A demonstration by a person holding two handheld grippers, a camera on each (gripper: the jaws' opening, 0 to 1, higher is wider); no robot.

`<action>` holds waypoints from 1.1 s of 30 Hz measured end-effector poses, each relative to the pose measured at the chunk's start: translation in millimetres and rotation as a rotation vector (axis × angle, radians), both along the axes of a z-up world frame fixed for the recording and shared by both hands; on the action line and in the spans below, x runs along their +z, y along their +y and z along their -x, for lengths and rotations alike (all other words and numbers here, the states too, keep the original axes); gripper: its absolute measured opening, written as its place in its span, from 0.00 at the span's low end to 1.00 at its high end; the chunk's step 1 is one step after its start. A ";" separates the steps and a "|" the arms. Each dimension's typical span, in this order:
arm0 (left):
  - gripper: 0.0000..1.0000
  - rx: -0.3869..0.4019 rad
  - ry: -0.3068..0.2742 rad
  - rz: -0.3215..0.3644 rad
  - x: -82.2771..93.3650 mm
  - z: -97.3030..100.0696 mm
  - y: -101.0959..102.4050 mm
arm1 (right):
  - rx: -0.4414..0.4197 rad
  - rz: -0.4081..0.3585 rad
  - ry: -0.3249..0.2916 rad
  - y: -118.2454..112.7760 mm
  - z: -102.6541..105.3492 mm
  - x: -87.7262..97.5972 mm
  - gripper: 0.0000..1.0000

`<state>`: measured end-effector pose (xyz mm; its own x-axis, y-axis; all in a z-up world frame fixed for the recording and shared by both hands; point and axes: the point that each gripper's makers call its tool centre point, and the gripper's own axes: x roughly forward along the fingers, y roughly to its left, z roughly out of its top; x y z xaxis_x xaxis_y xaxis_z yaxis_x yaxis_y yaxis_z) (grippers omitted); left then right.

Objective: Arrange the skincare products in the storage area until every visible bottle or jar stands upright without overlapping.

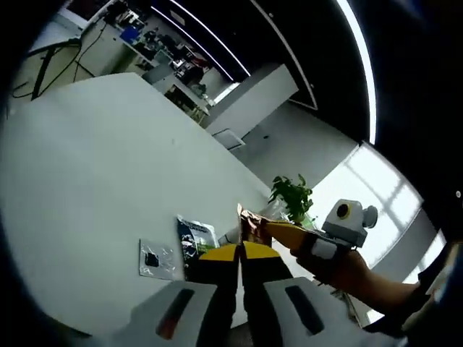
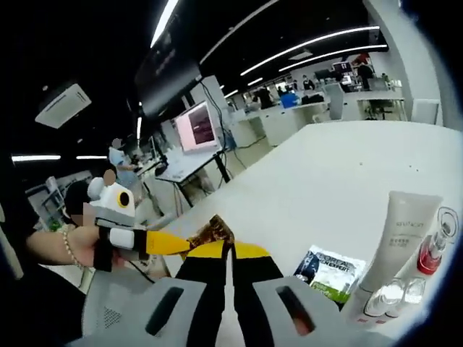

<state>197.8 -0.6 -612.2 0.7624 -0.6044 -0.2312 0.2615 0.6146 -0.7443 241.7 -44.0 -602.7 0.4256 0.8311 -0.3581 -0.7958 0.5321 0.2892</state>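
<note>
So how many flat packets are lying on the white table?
2: a green-and-dark printed sachet and a small silver foil packet beside it, both flat on the white table. More may hide behind the grippers.

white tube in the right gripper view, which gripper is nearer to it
Right. The right gripper sits just left of the white tube; the left gripper reaches in farther left, beyond it.

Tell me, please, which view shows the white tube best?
The right gripper view: the white tube stands there at the lower right, cap down, its printed front facing the camera, beside a green sachet and small clear bottles. I cannot pick it out in the left gripper view.
</note>
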 end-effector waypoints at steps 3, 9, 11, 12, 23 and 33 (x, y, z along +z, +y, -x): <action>0.00 0.013 0.014 -0.011 -5.6 -4.1 1.8 | -0.007 0.068 -0.035 3.3 -5.7 -9.7 0.02; 0.00 0.035 0.046 -0.045 -17.5 -12.5 7.3 | 0.005 0.179 -0.142 8.4 -14.4 -18.9 0.01; 0.00 0.041 0.056 -0.057 -21.5 -15.1 9.4 | 0.014 0.192 -0.158 12.0 -16.1 -22.3 0.01; 0.00 0.043 0.060 -0.057 -22.9 -16.3 10.0 | 0.019 0.208 -0.169 13.4 -18.3 -24.8 0.01; 0.00 0.050 0.104 -0.103 -46.0 -35.7 16.6 | 0.047 0.289 -0.213 21.2 -39.9 -50.7 0.01; 0.01 0.034 0.146 -0.138 -70.3 -58.1 20.1 | 0.042 0.349 -0.211 24.1 -62.4 -77.6 0.01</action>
<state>255.9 19.5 -682.5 0.7340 -0.5340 -0.4196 0.1347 0.7200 -0.6808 304.1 -19.8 -680.3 0.4881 0.6935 -0.5300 -0.8415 0.5350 -0.0749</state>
